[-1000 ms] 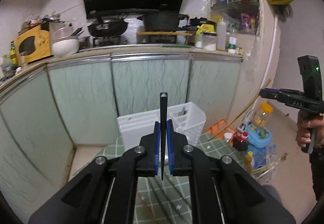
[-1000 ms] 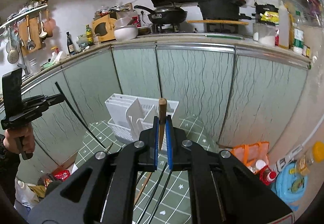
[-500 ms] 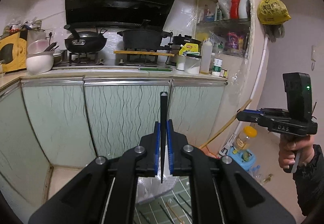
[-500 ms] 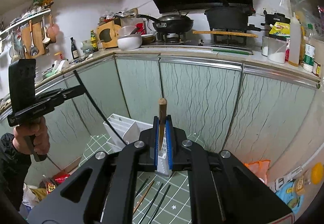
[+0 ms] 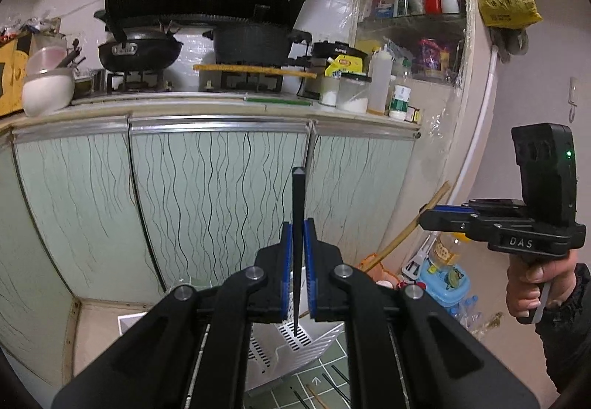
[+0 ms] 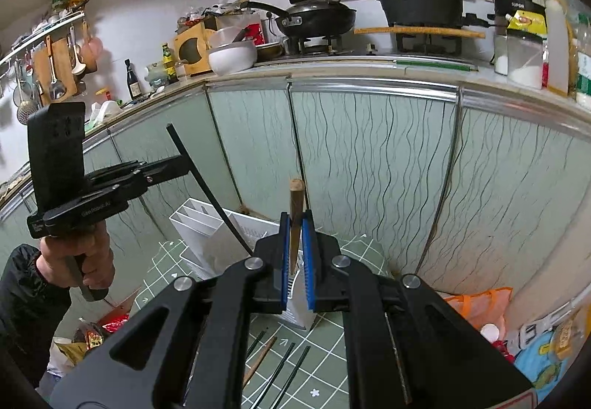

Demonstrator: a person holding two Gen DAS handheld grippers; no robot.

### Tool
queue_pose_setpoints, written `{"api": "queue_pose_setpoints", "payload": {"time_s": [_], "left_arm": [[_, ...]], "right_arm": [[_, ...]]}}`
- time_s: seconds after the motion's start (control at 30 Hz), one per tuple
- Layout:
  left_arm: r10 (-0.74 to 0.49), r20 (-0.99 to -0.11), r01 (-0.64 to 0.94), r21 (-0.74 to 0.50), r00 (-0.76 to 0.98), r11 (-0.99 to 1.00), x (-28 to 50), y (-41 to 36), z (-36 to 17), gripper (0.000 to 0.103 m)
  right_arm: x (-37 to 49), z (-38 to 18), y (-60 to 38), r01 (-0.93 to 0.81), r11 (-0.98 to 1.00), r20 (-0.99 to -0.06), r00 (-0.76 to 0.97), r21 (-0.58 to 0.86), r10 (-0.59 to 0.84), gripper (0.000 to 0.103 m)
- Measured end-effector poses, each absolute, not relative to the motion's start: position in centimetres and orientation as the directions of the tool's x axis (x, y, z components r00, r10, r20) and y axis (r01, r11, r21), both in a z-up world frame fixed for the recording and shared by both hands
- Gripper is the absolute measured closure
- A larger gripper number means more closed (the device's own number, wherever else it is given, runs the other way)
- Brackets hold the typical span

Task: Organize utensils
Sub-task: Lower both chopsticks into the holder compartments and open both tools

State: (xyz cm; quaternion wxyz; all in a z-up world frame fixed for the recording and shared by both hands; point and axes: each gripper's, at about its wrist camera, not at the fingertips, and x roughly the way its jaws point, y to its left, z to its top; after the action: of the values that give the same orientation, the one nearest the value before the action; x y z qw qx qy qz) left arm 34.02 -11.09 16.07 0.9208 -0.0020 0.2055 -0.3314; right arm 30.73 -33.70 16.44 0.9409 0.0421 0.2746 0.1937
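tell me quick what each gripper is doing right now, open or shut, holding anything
Left gripper: shut on a black chopstick, held upright.
Right gripper: shut on a wooden chopstick, also upright.

I'm counting two grippers (image 5: 297, 270) (image 6: 295, 261), each pinching one chopstick (image 5: 297, 209) (image 6: 295, 209), and one white rack (image 6: 207, 235).

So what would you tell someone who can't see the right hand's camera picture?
The right gripper is shut on a brown wooden chopstick standing upright above a white utensil holder. At left, the left gripper holds a black chopstick, and more chopsticks lie on the green tablecloth.
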Motion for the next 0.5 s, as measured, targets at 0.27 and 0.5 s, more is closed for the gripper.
{"api": "queue_pose_setpoints", "payload": {"time_s": [0.27, 0.5], "left_arm": [[-0.566, -0.365, 0.556, -0.144, 0.739, 0.819, 33.8, -10.0, 14.6, 0.004], [-0.509, -0.426, 0.512, -0.117, 0.748, 0.851, 33.0, -8.7, 13.8, 0.004]], "right_arm": [[31.2, 14.8, -33.8, -0.325, 0.931, -0.486, 0.794, 0.168, 0.365, 0.018], [30.6, 14.2, -34.3, -0.294, 0.943, -0.501, 0.799, 0.155, 0.332, 0.008]]}}
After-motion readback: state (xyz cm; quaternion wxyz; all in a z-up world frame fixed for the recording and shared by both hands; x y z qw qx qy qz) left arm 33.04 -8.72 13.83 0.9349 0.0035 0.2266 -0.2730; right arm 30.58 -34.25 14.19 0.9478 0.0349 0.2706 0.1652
